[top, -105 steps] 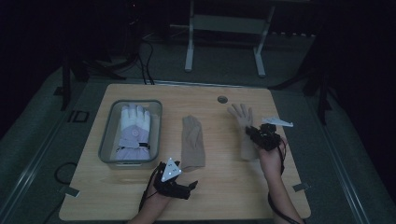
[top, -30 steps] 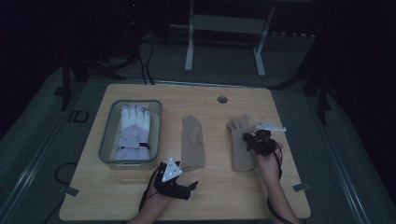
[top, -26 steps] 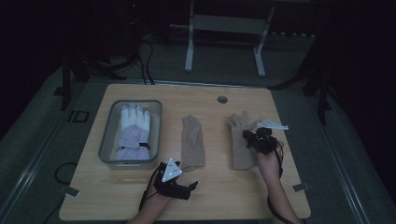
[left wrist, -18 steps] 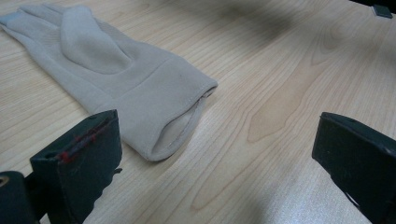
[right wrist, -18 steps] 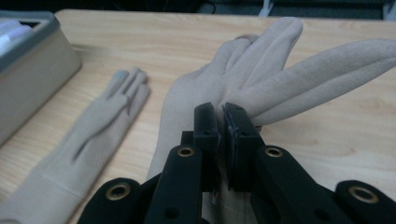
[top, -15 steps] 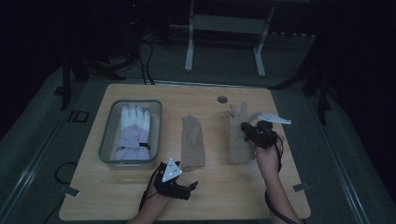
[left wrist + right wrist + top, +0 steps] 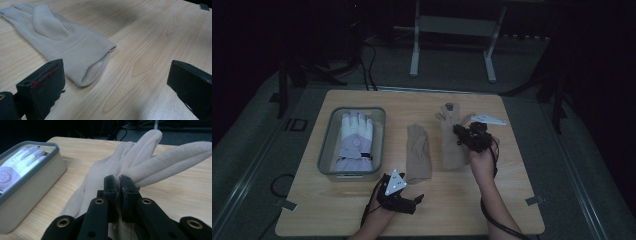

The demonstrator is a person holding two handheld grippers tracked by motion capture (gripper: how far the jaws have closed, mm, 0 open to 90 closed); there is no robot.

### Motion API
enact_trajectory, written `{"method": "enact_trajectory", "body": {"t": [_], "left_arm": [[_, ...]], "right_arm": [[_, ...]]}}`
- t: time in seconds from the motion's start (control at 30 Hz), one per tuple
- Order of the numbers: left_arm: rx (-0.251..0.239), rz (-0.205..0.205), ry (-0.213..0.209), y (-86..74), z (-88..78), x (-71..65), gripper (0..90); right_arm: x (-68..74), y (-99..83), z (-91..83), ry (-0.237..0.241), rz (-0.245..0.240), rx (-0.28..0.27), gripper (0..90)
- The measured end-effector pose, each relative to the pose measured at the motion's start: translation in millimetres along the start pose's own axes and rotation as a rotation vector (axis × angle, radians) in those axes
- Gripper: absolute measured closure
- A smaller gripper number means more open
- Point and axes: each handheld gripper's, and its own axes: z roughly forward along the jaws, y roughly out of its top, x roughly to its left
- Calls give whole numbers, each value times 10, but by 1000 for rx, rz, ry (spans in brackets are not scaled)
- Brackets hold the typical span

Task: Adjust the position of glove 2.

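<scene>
The left gripper (image 7: 414, 199) is resting at six o'clock, jaws gaping with nothing between them, just short of one tan glove (image 7: 418, 152); the right gripper (image 7: 460, 134) is pinching the other glove (image 7: 452, 142) at three o'clock; a tray (image 7: 328, 150) is sitting at nine.
</scene>
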Motion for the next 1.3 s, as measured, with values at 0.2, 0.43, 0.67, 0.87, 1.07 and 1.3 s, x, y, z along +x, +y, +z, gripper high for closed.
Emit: {"method": "enact_trajectory", "body": {"t": [0.2,0.43,0.67,0.87,1.07,1.3], "left_arm": [[-4,0,4,-2,-8,-3,19],[-15,5,12,-6,-14,-9,19],[-17,8,11,-8,-18,-13,19],[-17,8,10,-10,-18,-15,19],[-16,9,11,-10,-19,-14,19],[-16,7,11,-9,-16,-15,19]], "right_arm": [[199,42,142,36,0,0,844],[435,5,335,79,-1,26,844],[598,-77,489,103,17,41,843],[722,-188,628,116,32,65,843],[768,-299,753,108,42,90,842],[736,-484,877,98,65,146,841]]}}
